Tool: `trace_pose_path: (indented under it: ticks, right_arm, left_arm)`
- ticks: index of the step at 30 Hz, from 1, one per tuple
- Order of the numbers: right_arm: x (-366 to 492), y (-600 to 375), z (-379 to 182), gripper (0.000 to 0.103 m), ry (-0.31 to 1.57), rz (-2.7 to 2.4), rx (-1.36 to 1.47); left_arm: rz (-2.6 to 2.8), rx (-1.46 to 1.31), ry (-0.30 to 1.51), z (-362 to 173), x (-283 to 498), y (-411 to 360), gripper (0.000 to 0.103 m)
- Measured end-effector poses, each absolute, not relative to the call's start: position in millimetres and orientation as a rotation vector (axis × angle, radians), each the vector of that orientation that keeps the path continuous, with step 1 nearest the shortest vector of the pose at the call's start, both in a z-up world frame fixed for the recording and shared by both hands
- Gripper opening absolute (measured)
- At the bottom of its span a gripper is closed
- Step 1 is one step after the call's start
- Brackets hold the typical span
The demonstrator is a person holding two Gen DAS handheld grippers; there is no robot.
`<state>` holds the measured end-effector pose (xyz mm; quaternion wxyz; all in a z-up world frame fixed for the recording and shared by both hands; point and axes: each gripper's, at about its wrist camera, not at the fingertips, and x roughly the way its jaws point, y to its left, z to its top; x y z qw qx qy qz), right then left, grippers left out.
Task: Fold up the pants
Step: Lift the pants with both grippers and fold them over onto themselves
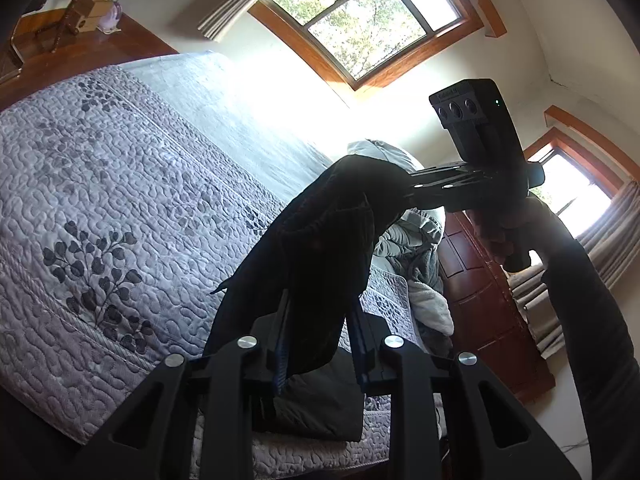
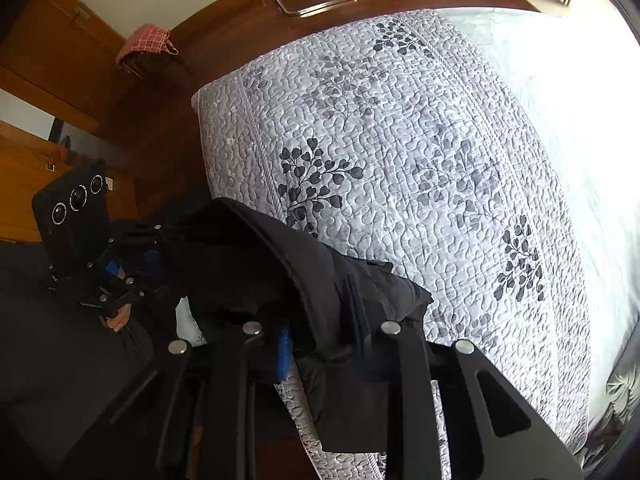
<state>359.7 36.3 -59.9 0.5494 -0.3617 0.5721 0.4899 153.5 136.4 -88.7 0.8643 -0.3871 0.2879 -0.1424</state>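
Note:
The black pants point(image 1: 320, 240) hang in the air between my two grippers, above the near edge of the bed. My left gripper point(image 1: 320, 344) is shut on one part of the pants. My right gripper point(image 1: 404, 188) shows in the left wrist view, shut on the far end of the cloth. In the right wrist view the pants point(image 2: 280, 264) drape over my right gripper point(image 2: 320, 340), which is shut on them, and the left gripper point(image 2: 156, 256) holds the other end at the left. The lower part of the pants hangs down by the bed edge.
The bed has a grey quilted cover with leaf prints point(image 2: 400, 160). Crumpled grey bedding point(image 1: 416, 248) lies at the head by a dark wooden headboard point(image 1: 480, 300). There is wooden floor point(image 2: 160, 120), a chair with red checked cloth point(image 2: 146, 42) and two windows point(image 1: 360, 20).

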Motion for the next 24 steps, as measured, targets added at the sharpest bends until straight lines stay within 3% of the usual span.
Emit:
trace_pose_path:
  ticks: [24]
  right_arm:
    - [352.4, -85.8, -44.8, 0.015, 1.289, 1.051, -0.800]
  left_arm:
    - [-0.448, -0.626, 0.657, -68.5, 170.8, 32.5, 0.025]
